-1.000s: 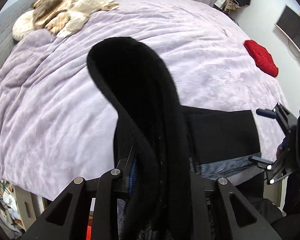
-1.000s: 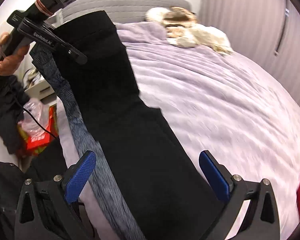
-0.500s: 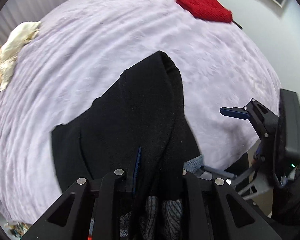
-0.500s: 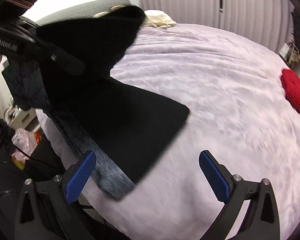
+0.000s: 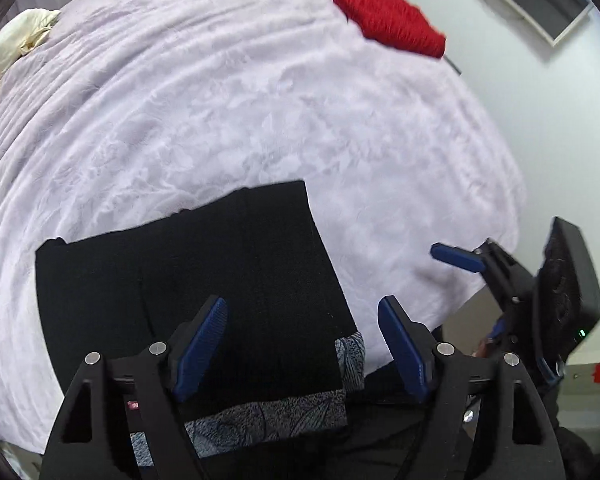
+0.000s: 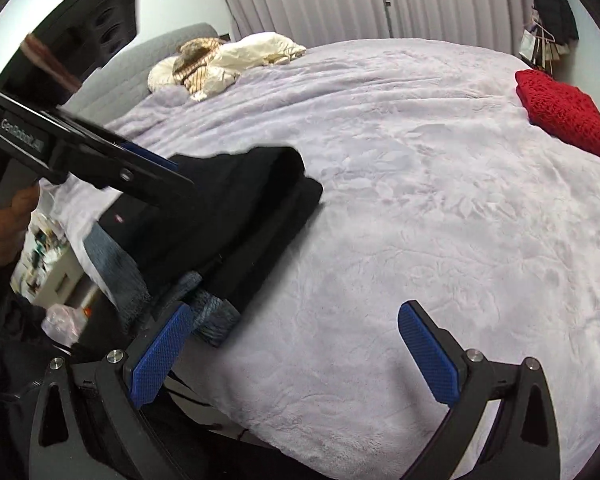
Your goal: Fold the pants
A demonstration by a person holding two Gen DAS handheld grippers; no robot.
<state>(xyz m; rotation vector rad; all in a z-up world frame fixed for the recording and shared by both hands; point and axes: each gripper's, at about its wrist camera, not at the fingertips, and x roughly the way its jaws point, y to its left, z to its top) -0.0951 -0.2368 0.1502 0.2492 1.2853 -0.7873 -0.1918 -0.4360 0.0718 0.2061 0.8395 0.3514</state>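
The pants (image 5: 204, 280) are black with a grey patterned band at one end. They lie folded into a flat rectangle near the bed's (image 5: 260, 100) edge.

Left gripper (image 5: 302, 346) pointed steeply downward, jaws just opened and standing well apart, blue pads (image 5: 200, 346) bare with nothing pinched between them. Bare hand (image 6: 2, 220) (seen from the right wrist view, only fingers and part of the palm) wrapped round the left gripper's handle at frame left. Right gripper (image 6: 296, 358) tilted down at a shallower angle, jaws spread wide, nothing between its pads. In the left wrist view the right gripper sat low at the right edge, one blue fingertip (image 5: 458, 258) pointing left.
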